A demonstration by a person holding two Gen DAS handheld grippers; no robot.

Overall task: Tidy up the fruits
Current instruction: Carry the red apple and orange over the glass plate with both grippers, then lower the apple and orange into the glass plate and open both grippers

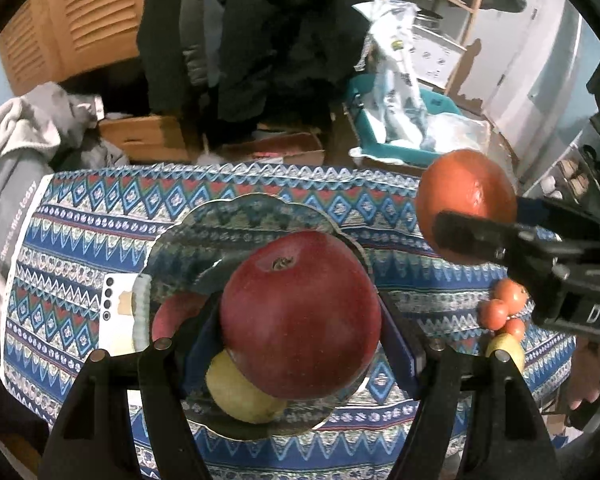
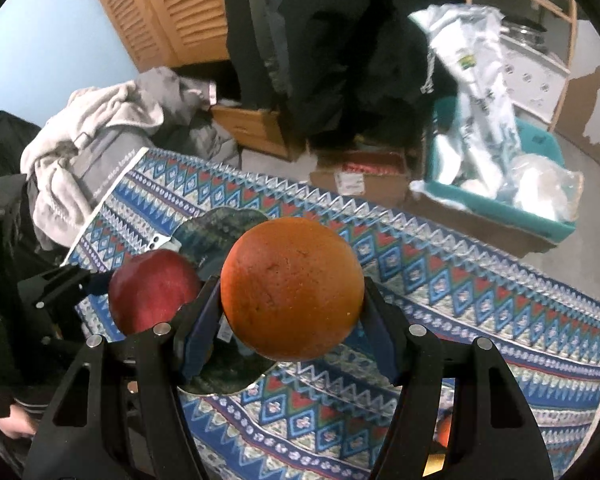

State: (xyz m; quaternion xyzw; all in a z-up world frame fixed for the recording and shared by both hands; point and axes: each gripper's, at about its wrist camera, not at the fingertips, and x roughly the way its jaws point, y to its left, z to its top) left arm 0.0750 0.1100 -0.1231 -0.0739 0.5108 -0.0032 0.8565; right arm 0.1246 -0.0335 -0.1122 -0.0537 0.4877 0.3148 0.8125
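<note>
left gripper (image 1: 300, 316) clamping red apple (image 1: 300, 316) over the plate (image 1: 256, 208) | right gripper (image 2: 292, 292) clamping orange (image 2: 292, 292), likely heading there for grouping

The right gripper (image 2: 292, 312) clamps an orange (image 2: 292, 288) between its pads. Just left, the left gripper (image 2: 100, 284) holds a red apple (image 2: 152, 292). Beneath both lies a patterned plate (image 2: 216, 224) on the tablecloth (image 2: 440, 280).

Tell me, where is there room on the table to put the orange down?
Bare cloth lies right of the glass plate, out to the table's far edge, and a strip between the plate and that edge. The plate is crowded: a yellow fruit already lies there, under the apple. Near the small tomatoes it's tight too.
</note>
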